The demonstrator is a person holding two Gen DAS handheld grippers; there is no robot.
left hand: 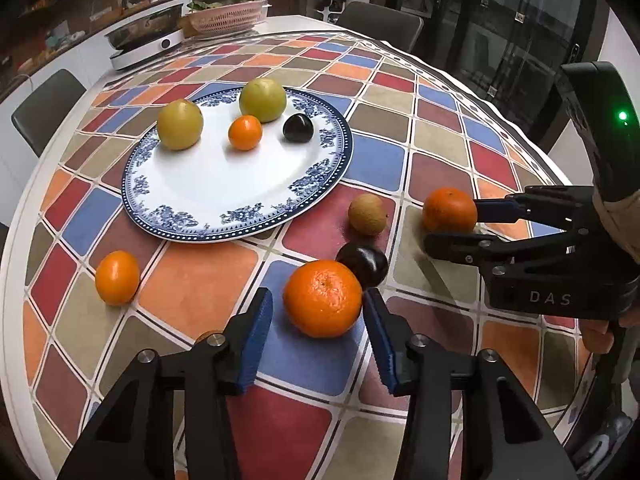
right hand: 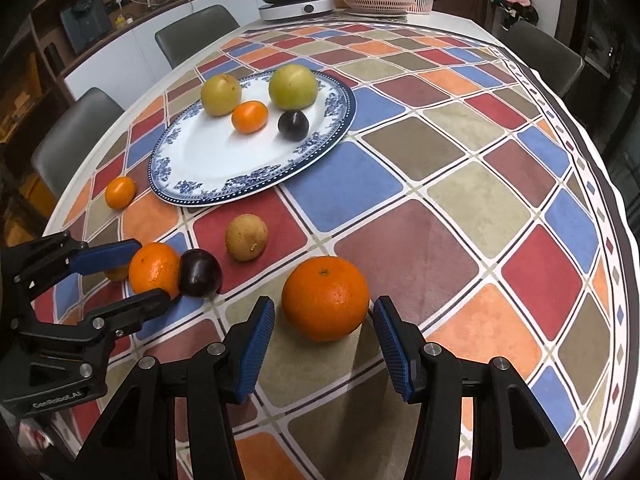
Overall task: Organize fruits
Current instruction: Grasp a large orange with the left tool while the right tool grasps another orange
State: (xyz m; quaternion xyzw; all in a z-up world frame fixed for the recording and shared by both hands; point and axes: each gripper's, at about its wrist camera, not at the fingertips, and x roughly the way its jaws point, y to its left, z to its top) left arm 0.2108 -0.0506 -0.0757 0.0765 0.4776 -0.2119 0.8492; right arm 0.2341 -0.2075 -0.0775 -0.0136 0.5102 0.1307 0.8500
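Observation:
A blue-and-white plate [left hand: 192, 192] [right hand: 200, 164] holds two green apples, a small orange and a dark plum. My left gripper [left hand: 318, 316] is open around a large orange [left hand: 322, 298] on the cloth, its pads beside it with small gaps. A dark plum [left hand: 366, 262] touches that orange from behind. My right gripper [right hand: 324, 324] is open around another large orange [right hand: 325, 298], also seen in the left wrist view [left hand: 450, 210]. A brown kiwi [left hand: 367, 214] [right hand: 247, 237] and a small orange [left hand: 117, 278] [right hand: 120, 192] lie loose on the cloth.
The table has a chequered coloured cloth [right hand: 460, 208]. At its far end stand a white electric cooker [left hand: 146, 46] and a pink basket [left hand: 226, 18]. Grey chairs [right hand: 72, 136] stand around the table. A small brown fruit [left hand: 206, 336] peeks out behind my left finger.

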